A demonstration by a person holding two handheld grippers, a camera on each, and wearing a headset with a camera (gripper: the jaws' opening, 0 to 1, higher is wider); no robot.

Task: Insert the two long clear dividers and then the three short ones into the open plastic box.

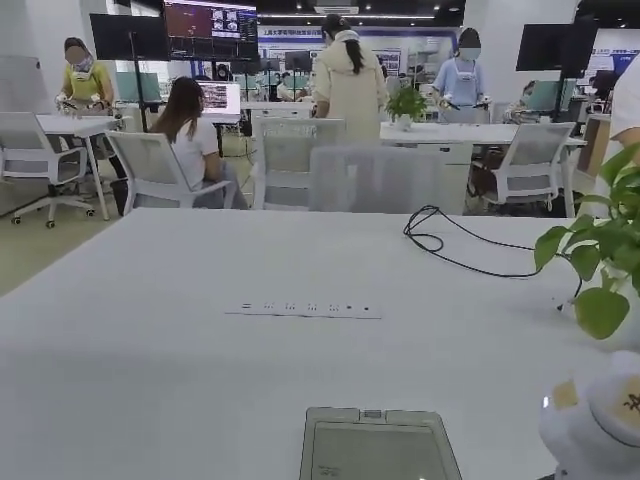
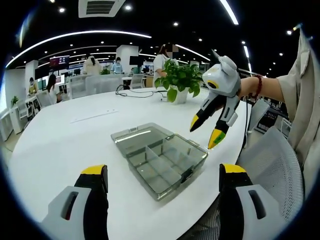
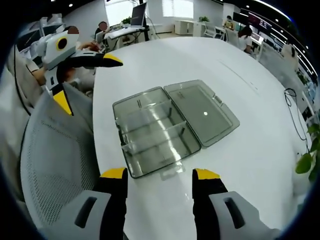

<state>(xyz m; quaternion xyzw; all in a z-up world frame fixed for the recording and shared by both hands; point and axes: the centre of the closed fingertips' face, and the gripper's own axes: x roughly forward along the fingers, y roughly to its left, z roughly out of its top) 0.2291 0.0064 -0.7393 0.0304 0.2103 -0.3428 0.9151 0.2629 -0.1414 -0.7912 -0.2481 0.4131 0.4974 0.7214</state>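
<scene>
An open-plan office surrounds the white bench [image 1: 140, 340]. A black cable [image 1: 445, 250] loops near its far right corner, beside a leafy plant [image 1: 600, 250]. Grey mesh chairs [image 1: 372, 178] line the far edge. Beyond them stand white desks [image 1: 450, 135], dark screens [image 1: 210, 28] and several people [image 1: 350, 80]. Recessed ceiling lights [image 2: 176, 23] glow overhead.

The left gripper [image 2: 162, 169] and the right gripper [image 3: 160, 173] hover on opposite sides of the box [image 3: 150, 132], clear of it, with their jaws spread wide.

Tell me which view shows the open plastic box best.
The right gripper view: it looks down on the whole open plastic box, straight into its compartments. The left gripper view shows it whole but at a slant; the head view catches one end.
</scene>
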